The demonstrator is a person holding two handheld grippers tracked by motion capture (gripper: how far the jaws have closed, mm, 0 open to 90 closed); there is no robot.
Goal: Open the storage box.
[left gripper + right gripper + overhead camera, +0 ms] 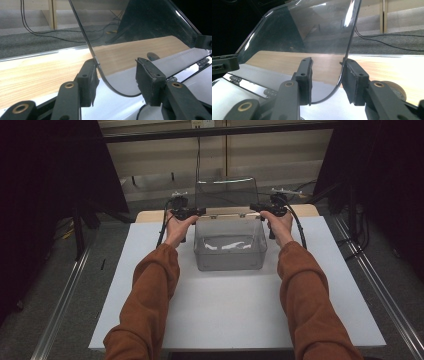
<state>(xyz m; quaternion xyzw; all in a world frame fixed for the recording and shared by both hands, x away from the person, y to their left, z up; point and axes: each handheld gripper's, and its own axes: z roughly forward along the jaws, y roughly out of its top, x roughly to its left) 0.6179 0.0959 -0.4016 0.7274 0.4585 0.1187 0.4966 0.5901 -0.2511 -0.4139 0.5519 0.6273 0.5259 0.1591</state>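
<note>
A clear plastic box [230, 251] stands at the middle back of the white table [235, 310]. Its hinged clear lid [226, 194] is raised nearly upright. My left gripper [200, 211] is at the lid's lower left corner, my right gripper [254, 207] at its lower right corner. In the left gripper view the lid [140, 27] has its rounded corner between the jaws of the open left gripper [116, 75], its edge against the left jaw. In the right gripper view the lid [312, 32] sits between the jaws of the open right gripper [327, 72], its edge close to the right jaw.
A wooden strip [150, 215] runs along the table's back edge. The lid's hinges [235, 79] lie along the box's rear rim. Cables [37, 32] trail on the grey floor behind. Dark curtains and metal rails [65, 300] flank the table.
</note>
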